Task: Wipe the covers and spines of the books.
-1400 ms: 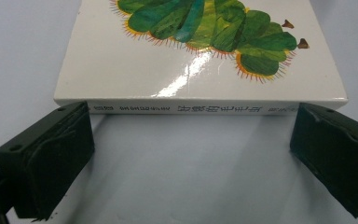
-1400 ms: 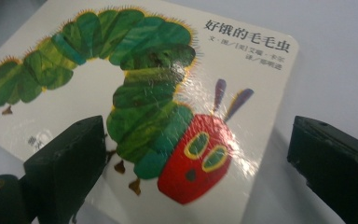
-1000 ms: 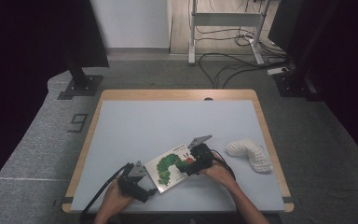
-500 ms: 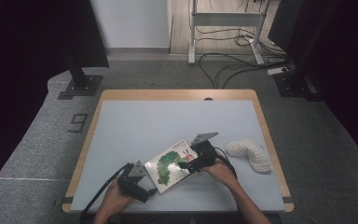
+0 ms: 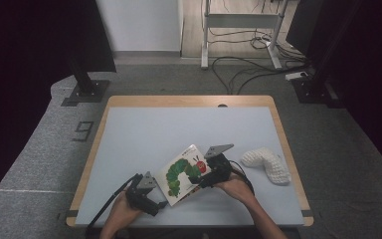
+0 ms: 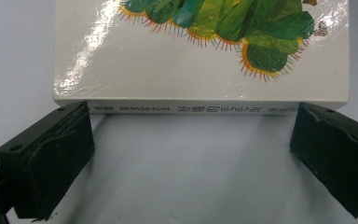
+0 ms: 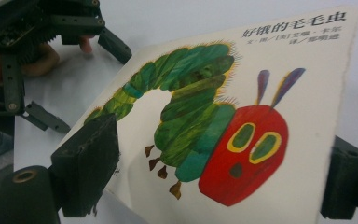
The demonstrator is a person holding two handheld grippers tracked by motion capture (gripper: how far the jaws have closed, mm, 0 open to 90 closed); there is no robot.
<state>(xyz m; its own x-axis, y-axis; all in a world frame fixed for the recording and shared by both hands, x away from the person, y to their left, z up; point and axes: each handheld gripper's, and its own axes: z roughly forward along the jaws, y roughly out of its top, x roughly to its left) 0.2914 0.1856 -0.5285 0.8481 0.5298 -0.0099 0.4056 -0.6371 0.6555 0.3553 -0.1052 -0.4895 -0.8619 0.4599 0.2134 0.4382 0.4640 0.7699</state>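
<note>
Now: your right gripper (image 5: pixel 205 180) jaws clamp book (image 5: pixel 181 173) cover, lifting it; left gripper (image 5: pixel 155 205) jaws apart, spine dead ahead at 12 o'clock, crosswise.

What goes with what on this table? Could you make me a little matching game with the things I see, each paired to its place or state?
Things:
1. picture book
2. white knitted thing
3. left gripper
4. right gripper

Places or states:
A. jaws wide apart, just short of the book's spine
B. lying alone near the table's right edge
C. cover shows a green caterpillar with a red head
D. one jaw under the cover, one on top

Pairs: 1-C, 2-B, 3-A, 4-D
</note>
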